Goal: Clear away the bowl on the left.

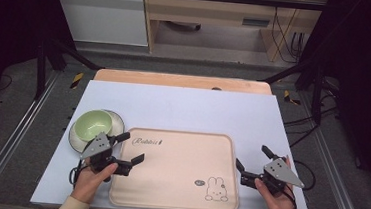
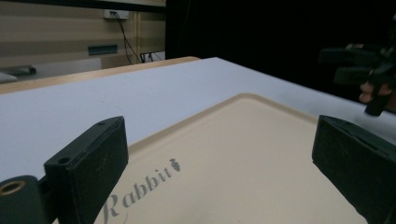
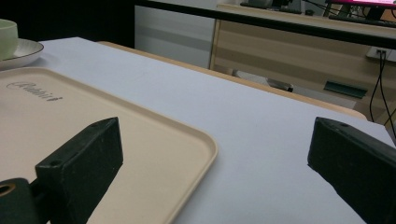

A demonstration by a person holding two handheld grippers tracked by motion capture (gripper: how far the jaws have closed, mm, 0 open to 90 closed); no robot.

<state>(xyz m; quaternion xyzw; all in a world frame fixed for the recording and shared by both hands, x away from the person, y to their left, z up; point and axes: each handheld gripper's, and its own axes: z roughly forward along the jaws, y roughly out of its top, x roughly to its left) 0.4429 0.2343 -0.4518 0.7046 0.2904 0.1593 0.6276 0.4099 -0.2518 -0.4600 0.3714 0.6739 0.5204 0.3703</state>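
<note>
A beige tray (image 1: 178, 176) with a rabbit drawing and the word "Rabbit" lies at the front middle of the white table; nothing lies on it. A light green bowl (image 1: 93, 123) sits on a pale plate (image 1: 117, 119) just left of the tray. My left gripper (image 1: 133, 147) hovers open over the tray's near-left corner, jaws wide apart and empty, right beside the bowl. My right gripper (image 1: 251, 157) is open too, empty, at the tray's right rim (image 3: 205, 140). In the left gripper view the tray (image 2: 243, 158) spreads ahead, with the right gripper (image 2: 369, 65) far off.
The white table top (image 1: 183, 104) has bare room behind the tray. A wooden strip (image 1: 183, 80) runs along its far edge. Black frame posts stand at both sides, and wooden furniture (image 1: 215, 16) with cables stands beyond the table.
</note>
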